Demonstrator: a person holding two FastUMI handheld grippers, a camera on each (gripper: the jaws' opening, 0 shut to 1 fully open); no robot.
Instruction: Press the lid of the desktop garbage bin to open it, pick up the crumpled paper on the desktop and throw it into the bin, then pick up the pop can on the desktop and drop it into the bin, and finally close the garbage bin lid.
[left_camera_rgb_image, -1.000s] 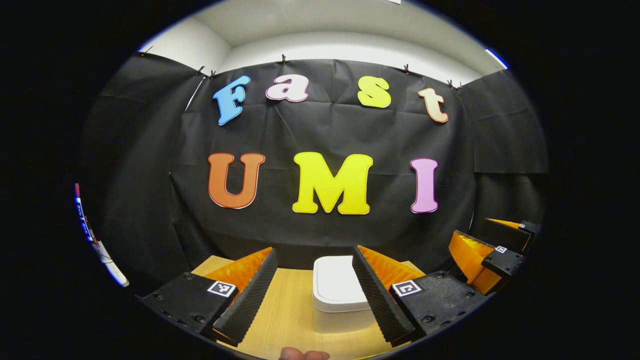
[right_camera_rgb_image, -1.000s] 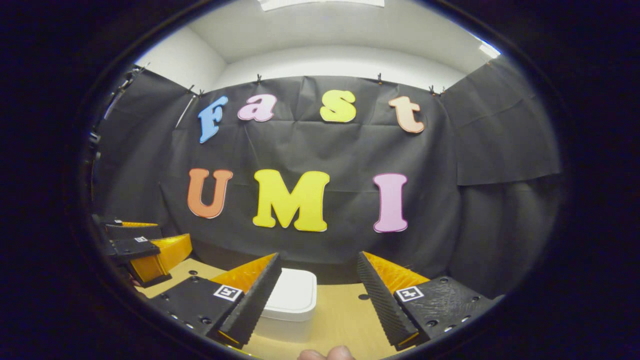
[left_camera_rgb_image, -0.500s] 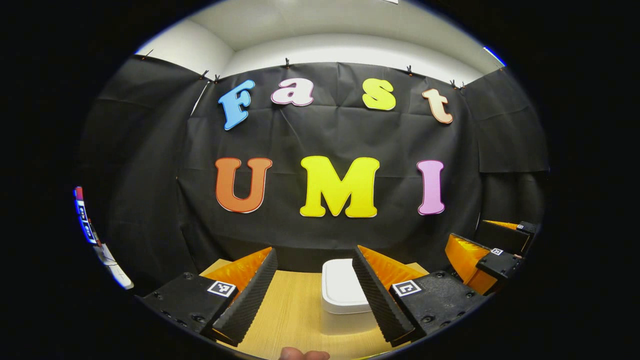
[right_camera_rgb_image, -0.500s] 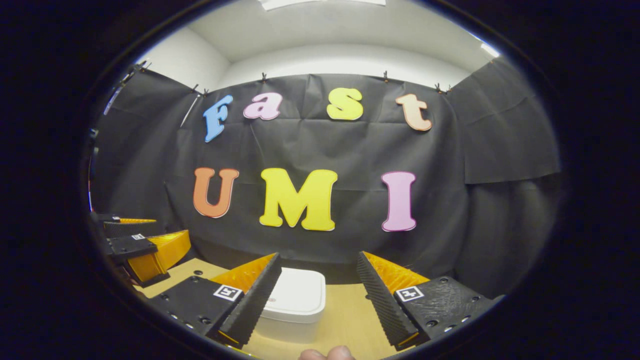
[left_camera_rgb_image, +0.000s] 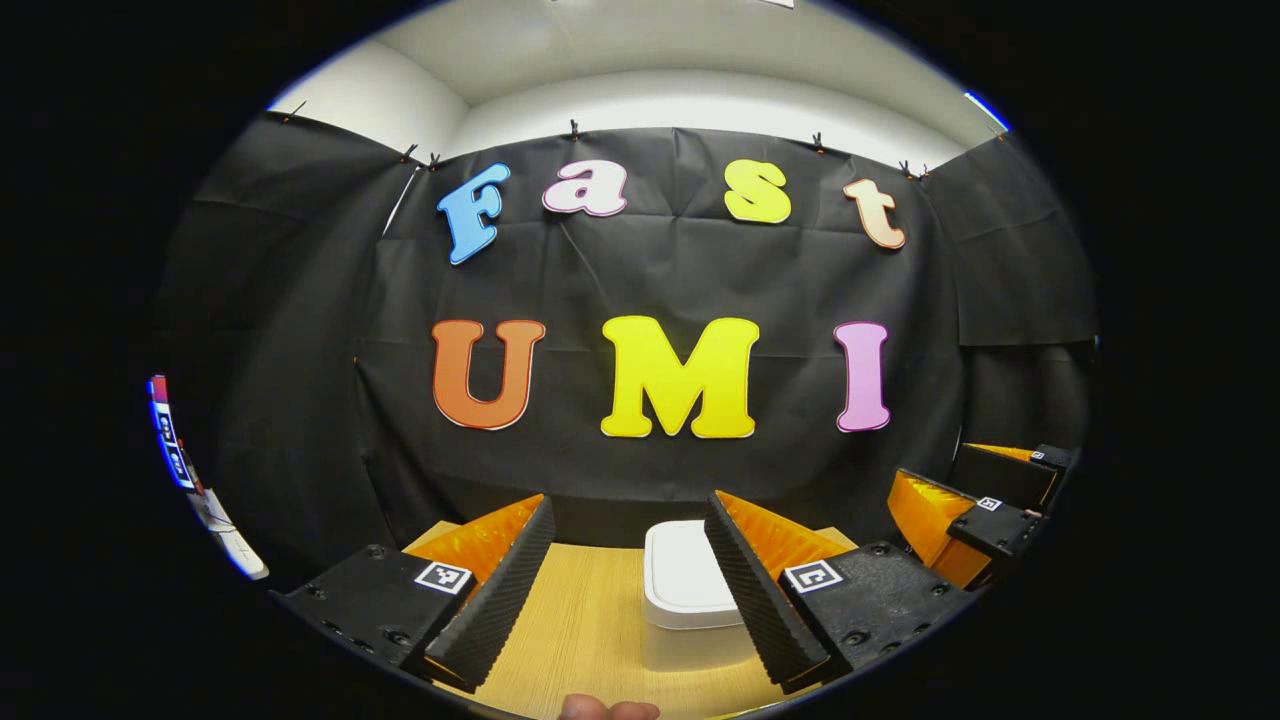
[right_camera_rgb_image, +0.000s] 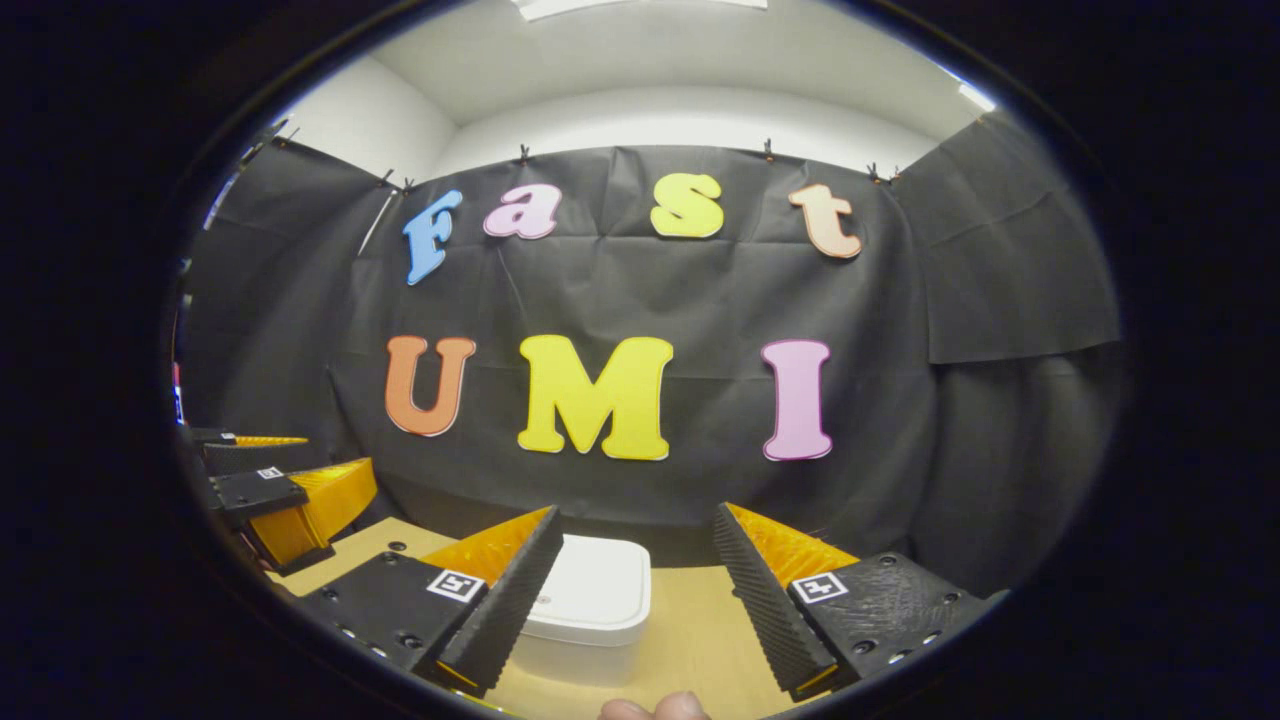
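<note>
the white plastic bin (left_camera_rgb_image: 688, 600) with rounded corners sits on the wooden table (left_camera_rgb_image: 585, 630), lid (right_camera_rgb_image: 597, 592) shut. the left gripper (left_camera_rgb_image: 628, 560) and right gripper (right_camera_rgb_image: 632, 570) both gape wide, holding nothing.

Bin (left_camera_rgb_image: 683, 590) part-hidden behind left gripper's fingers (left_camera_rgb_image: 745, 590).

Right gripper (right_camera_rgb_image: 632, 585): at 6 o'clock, fingers spread wide, nothing between them.
Garbage bin (right_camera_rgb_image: 590, 610): white, lid down flat, standing on the desk just beyond the fingers, toward 6 o'clock; its left edge is hidden behind the gripper's left finger.
Desk (right_camera_rgb_image: 700, 620): light wood, across the bottom from 7 to 5 o'clock.
Left gripper (right_camera_rgb_image: 290, 490): at 8 o'clock, well apart from the bin; whether its fingers are apart or together is unclear.
Fingertips (right_camera_rgb_image: 655, 708): a person's, at the bottom edge, 6 o'clock.
</note>
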